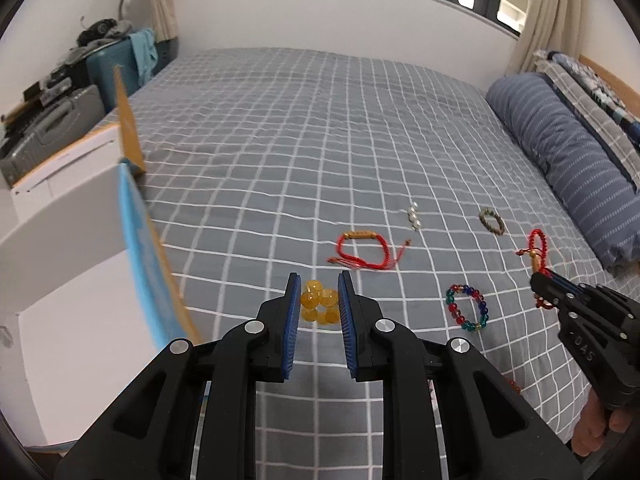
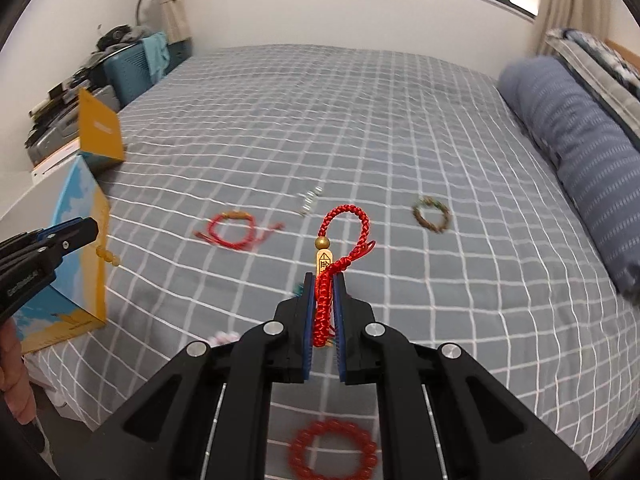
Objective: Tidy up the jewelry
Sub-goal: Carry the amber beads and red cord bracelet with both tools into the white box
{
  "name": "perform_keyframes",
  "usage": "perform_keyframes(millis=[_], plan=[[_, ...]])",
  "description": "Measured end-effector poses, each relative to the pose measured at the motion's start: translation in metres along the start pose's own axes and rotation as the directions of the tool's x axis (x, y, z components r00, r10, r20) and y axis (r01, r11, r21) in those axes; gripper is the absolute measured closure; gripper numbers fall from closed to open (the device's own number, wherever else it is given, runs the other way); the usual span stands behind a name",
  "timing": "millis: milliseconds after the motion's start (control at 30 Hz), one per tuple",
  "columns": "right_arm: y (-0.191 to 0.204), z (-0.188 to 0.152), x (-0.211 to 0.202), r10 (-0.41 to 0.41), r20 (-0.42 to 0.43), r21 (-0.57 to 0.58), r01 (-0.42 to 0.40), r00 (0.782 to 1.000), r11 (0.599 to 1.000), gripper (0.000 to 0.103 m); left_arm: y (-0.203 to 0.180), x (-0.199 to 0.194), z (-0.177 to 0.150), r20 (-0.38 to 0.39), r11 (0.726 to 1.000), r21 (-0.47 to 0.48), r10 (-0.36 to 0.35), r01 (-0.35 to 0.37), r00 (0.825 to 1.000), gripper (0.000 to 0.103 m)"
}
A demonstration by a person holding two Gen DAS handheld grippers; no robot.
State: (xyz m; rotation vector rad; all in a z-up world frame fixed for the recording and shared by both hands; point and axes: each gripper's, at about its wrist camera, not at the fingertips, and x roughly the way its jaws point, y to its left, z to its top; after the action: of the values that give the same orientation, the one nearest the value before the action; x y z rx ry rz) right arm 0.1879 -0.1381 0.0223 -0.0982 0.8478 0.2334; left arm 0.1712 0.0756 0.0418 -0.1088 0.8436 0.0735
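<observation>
My left gripper (image 1: 319, 294) is shut on a yellow bead bracelet (image 1: 319, 302) and holds it above the checked bed; it also shows in the right wrist view (image 2: 76, 232) with yellow beads (image 2: 107, 257) hanging from its tip. My right gripper (image 2: 323, 280) is shut on a red braided cord charm (image 2: 334, 248) with a gold tag, raised over the bed; it shows in the left wrist view (image 1: 538, 280) too. On the bed lie a red cord bracelet (image 1: 362, 250), pearls (image 1: 414, 216), a green-brown bead bracelet (image 1: 492, 221) and a multicoloured bead bracelet (image 1: 467, 307).
An open blue and yellow box (image 2: 76, 264) stands at the bed's left edge, its flap up (image 1: 128, 124). A red bead bracelet (image 2: 334, 454) lies close below my right gripper. A blue striped pillow (image 1: 568, 152) lies on the right. Suitcase and clutter (image 1: 108, 64) stand at the back left.
</observation>
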Motion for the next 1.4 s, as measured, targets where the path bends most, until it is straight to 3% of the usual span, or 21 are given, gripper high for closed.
perform_keyframes(millis=[400,767,1100,1400], plan=[[0.09,0.041,-0.016,0.118,0.047,-0.105,-0.113,0.992,0.988,0.095,0.065,-0.057,0.007,0.079,0.992,-0.077,0.108,-0.102,0.991,0.084],[0.213,0.06,-0.034,0.248,0.054,-0.259,-0.226,0.967,0.939,0.095,0.162,-0.095,-0.015,0.064,0.952,-0.219,0.234,-0.215,0.97,0.084],[0.325,0.043,-0.025,0.339,-0.03,-0.384,-0.325,0.94,0.865,0.095,0.244,-0.107,-0.061,-0.024,0.883,-0.349,0.326,-0.314,0.945,0.084],[0.369,0.019,0.017,0.308,-0.169,-0.399,-0.351,0.936,0.847,0.095,0.274,-0.084,-0.09,-0.128,0.847,-0.401,0.326,-0.35,0.937,0.084]])
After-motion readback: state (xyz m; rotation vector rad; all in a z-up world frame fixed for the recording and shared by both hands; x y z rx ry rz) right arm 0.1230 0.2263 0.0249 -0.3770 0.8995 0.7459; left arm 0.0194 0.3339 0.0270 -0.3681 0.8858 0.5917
